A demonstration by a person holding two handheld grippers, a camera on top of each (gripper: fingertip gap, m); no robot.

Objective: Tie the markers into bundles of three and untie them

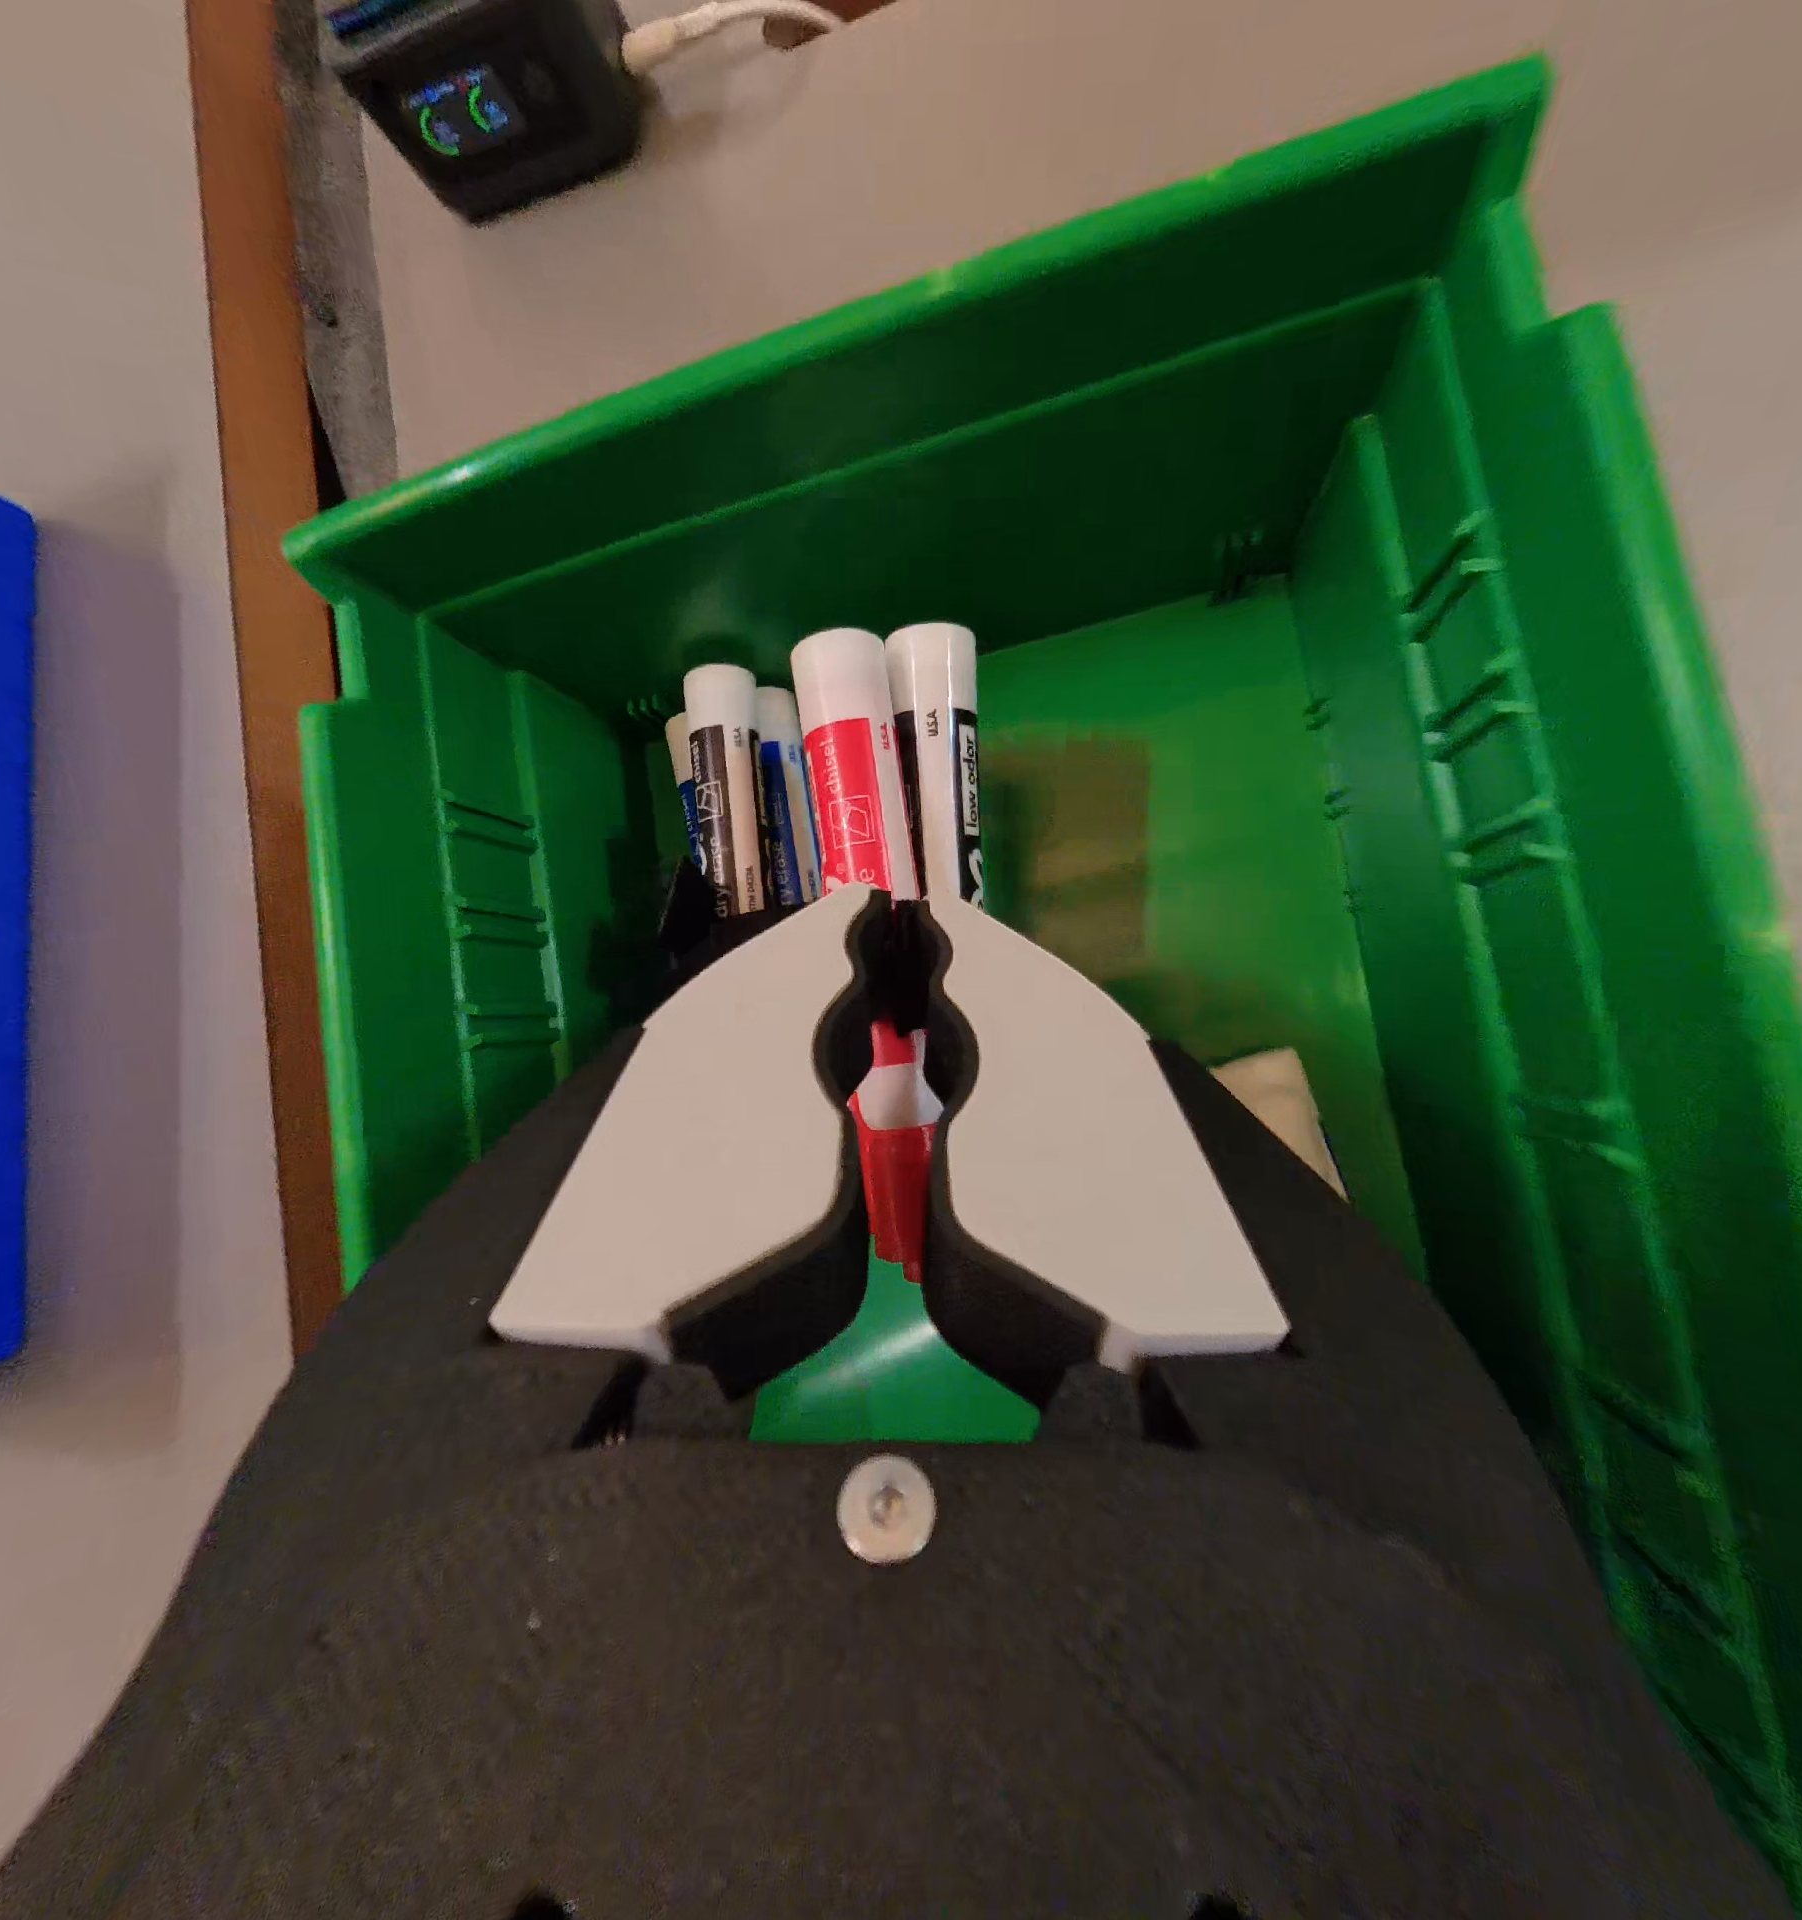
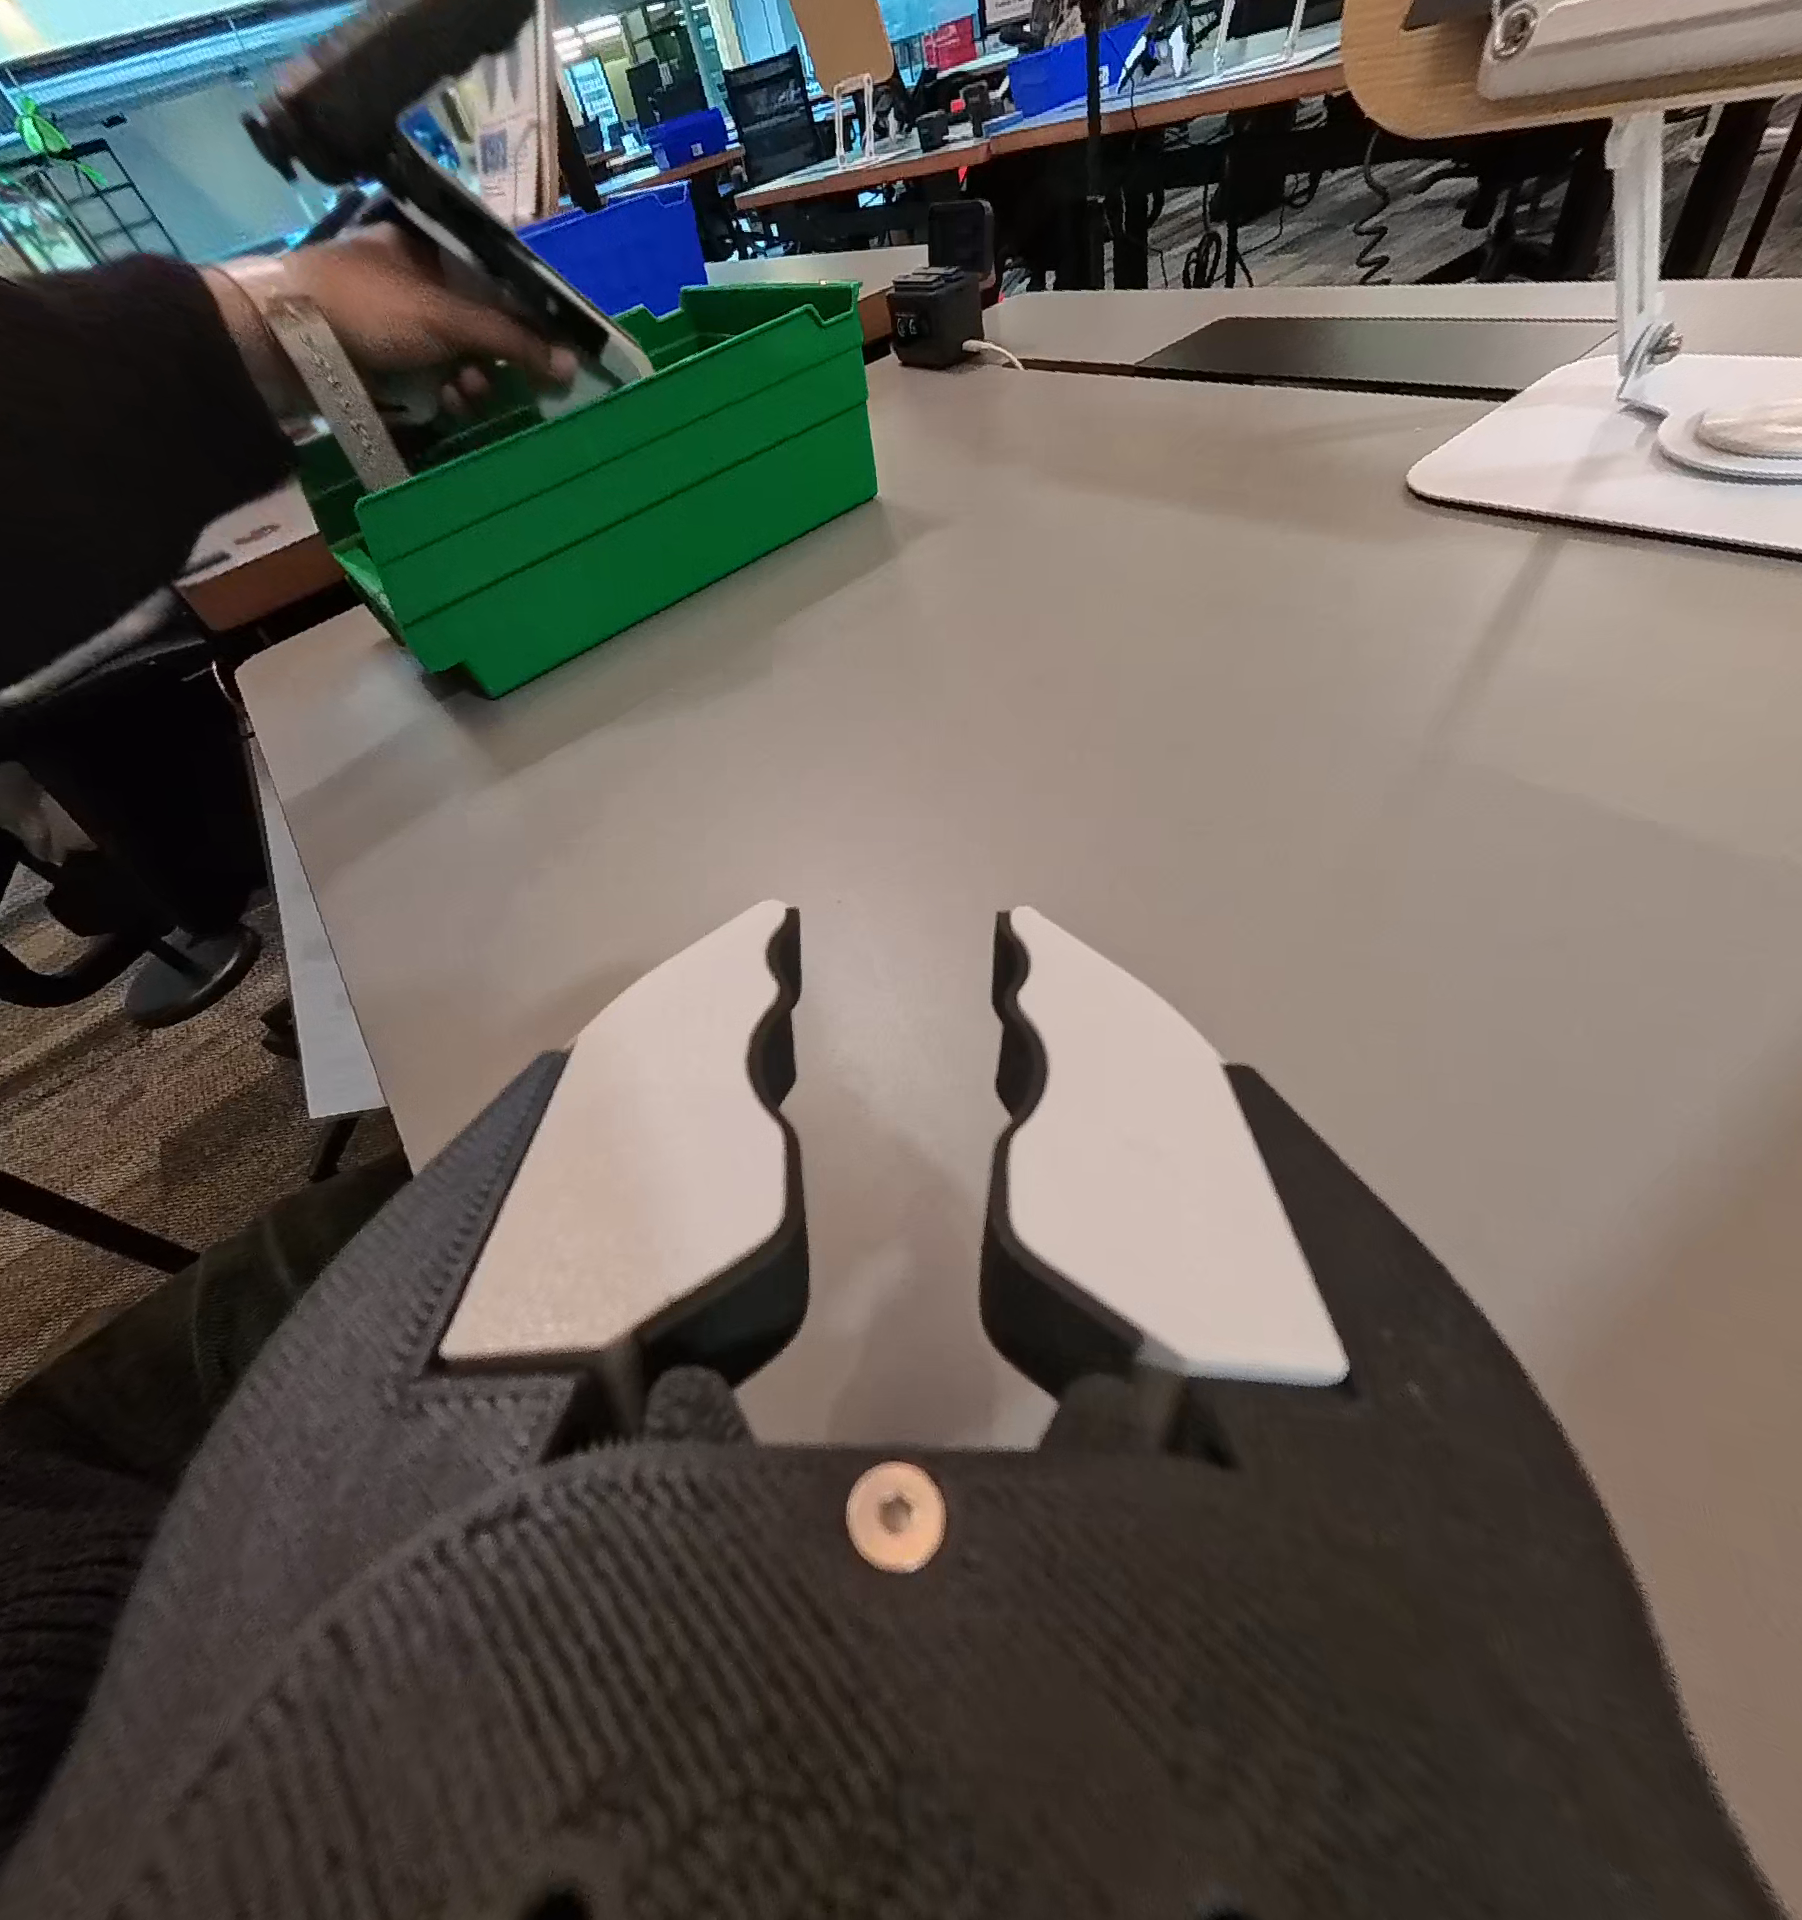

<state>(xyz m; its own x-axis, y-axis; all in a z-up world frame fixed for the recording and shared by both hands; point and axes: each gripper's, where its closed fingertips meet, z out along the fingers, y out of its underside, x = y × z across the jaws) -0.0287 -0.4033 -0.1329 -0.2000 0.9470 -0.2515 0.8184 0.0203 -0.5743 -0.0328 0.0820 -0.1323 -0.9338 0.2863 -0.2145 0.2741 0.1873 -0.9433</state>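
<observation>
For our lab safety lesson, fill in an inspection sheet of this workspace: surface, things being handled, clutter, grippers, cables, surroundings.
Surface: grey matte tabletop, mostly bare.
Things handled: red-capped whiteboard marker clamped over the open green plastic bin; more white-barrelled markers lean in the bin's far corner.
Clutter: small black cube-shaped device, flat white stand base, dark flat pad.
Grippers: left gripper shut on the marker inside the bin; right gripper open, empty, above bare table.
Cables: white cable plugged into the cube.
Surroundings: blue plastic bins, further desks, carpet.
</observation>
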